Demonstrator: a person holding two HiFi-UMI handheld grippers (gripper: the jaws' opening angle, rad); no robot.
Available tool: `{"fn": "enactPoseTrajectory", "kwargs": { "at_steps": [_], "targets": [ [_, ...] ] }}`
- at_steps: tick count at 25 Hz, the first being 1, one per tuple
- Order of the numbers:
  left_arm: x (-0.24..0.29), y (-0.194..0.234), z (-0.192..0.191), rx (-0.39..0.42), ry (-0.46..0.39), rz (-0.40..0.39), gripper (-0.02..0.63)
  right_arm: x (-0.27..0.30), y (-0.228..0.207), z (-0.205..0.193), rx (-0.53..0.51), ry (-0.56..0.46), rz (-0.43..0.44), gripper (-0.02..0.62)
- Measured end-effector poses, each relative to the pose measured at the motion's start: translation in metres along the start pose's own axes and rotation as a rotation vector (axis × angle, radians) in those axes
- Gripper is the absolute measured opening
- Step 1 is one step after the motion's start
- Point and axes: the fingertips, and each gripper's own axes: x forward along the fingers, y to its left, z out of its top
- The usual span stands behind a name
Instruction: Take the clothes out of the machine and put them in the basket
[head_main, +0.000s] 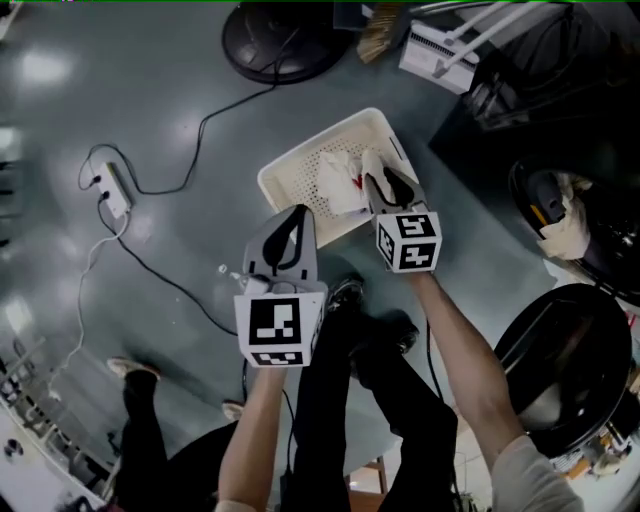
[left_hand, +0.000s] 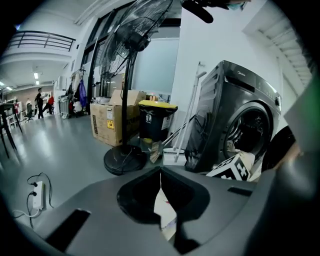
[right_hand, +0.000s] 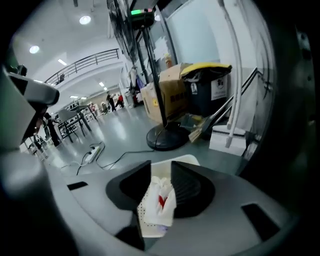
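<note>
Head view: the right gripper (head_main: 388, 178) hangs over the white basket (head_main: 312, 142), its jaws apart above a white cloth (head_main: 340, 182) with a red mark that lies inside. The left gripper (head_main: 290, 225) hovers at the basket's near rim. A fan (head_main: 285, 40) base stands beyond the basket, a power strip (head_main: 118, 190) lies to the left, and a round door (head_main: 560, 370) is open at the right.

Left gripper view: the jaws are clenched together on nothing. The washer (left_hand: 235, 120), a bin (left_hand: 156, 120) and a box (left_hand: 107, 122) stand ahead.

Right gripper view: the jaws are released. Between them the cloth (right_hand: 159, 202) shows, lying loose in the basket (right_hand: 184, 160).
</note>
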Motion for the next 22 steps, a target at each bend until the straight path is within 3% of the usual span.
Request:
{"fn": "enactPoseTrajectory", "kwargs": {
  "at_steps": [1,4,11,22],
  "targets": [
    [0.002,-0.01,0.007,0.006,-0.006,-0.011,0.02,-0.013,-0.005,0.013,0.015,-0.031,-0.01,0.1],
    [0.008,-0.037,0.029,0.025,-0.022,-0.044,0.02,-0.053,-0.017,0.043,0.061,-0.112,-0.023,0.035],
    [0.023,-0.093,0.076,0.093,-0.053,-0.133,0.02,-0.135,-0.061,0.081,0.084,-0.228,-0.117,0.025],
    [0.031,-0.215,0.094,0.173,-0.049,-0.305,0.02,-0.27,-0.167,0.055,0.184,-0.279,-0.379,0.025]
  ]
}}
